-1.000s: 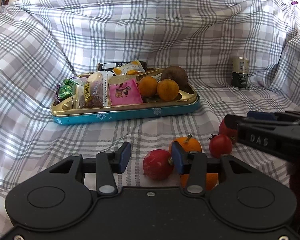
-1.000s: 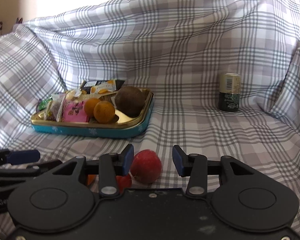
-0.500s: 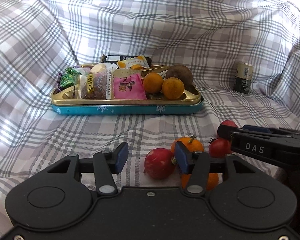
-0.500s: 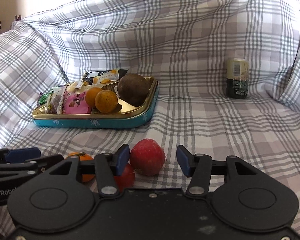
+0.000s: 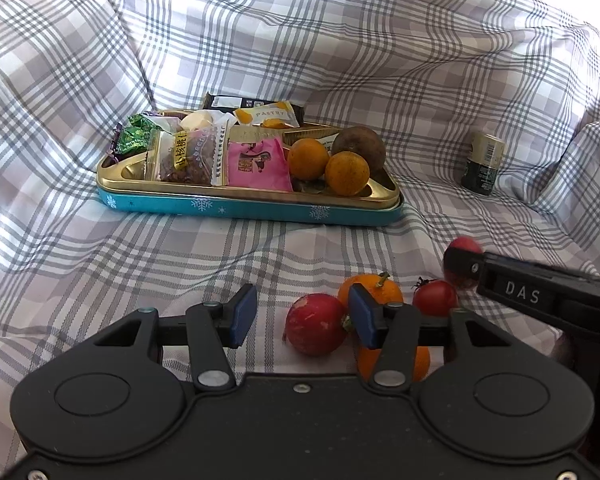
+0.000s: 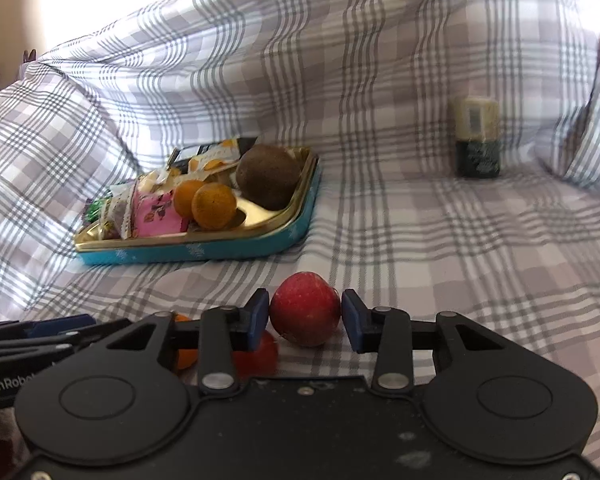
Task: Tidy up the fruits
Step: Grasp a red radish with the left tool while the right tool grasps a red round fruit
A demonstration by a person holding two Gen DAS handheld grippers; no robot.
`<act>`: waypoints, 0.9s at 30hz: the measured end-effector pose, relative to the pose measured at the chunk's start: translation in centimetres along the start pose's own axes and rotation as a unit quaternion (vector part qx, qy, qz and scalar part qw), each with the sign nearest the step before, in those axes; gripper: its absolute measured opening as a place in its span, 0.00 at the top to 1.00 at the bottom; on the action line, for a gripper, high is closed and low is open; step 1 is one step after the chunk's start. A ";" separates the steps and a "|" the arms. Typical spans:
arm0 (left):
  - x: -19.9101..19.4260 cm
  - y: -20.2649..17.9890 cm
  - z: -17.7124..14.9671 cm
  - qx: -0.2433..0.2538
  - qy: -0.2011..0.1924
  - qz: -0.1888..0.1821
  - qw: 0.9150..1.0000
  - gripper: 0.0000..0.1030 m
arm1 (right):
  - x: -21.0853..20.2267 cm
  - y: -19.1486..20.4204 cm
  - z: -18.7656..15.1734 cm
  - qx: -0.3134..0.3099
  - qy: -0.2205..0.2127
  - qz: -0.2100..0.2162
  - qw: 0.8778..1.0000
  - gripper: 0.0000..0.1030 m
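A teal tray with a gold rim (image 5: 252, 208) holds snack packets, two oranges (image 5: 346, 172) and a brown round fruit (image 5: 360, 144). Loose on the plaid cloth in front of it lie a red fruit (image 5: 316, 324), a stemmed mandarin (image 5: 370, 286), a second orange (image 5: 420, 364) and a cherry tomato (image 5: 434, 298). My left gripper (image 5: 300, 314) is open, the red fruit resting just inside its right pad, untouched by the left pad. My right gripper (image 6: 305, 316) is closing on another red fruit (image 6: 305, 308), both blue pads against its sides.
A green and cream can (image 6: 478, 140) stands at the back right. Plaid cloth (image 5: 100, 264) covers the seat, the back and both raised sides. In the right wrist view the tomato (image 6: 260, 354) sits low behind the left finger, with the left gripper's fingers (image 6: 40, 336) at far left.
The right gripper's pads have come together around the red fruit, which now sits centred between them. The left gripper's jaws stand wider than a second ago, and its view has rolled slightly.
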State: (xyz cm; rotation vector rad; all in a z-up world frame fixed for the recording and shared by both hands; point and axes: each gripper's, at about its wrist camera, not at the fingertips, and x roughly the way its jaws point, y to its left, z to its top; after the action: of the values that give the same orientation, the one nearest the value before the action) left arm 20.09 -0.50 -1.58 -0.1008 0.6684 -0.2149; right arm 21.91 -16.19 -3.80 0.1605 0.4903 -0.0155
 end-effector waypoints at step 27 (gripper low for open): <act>0.5 0.6 0.1 -0.005 0.039 -0.060 0.997 0.57 | 1.3 -0.3 0.2 -0.014 0.037 -0.048 0.998 0.59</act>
State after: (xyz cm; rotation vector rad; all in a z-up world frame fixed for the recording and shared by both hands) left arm 20.68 -0.05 -1.91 -0.1434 0.7421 -0.3320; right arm 23.13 -16.47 -4.29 0.1097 0.5719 -0.0960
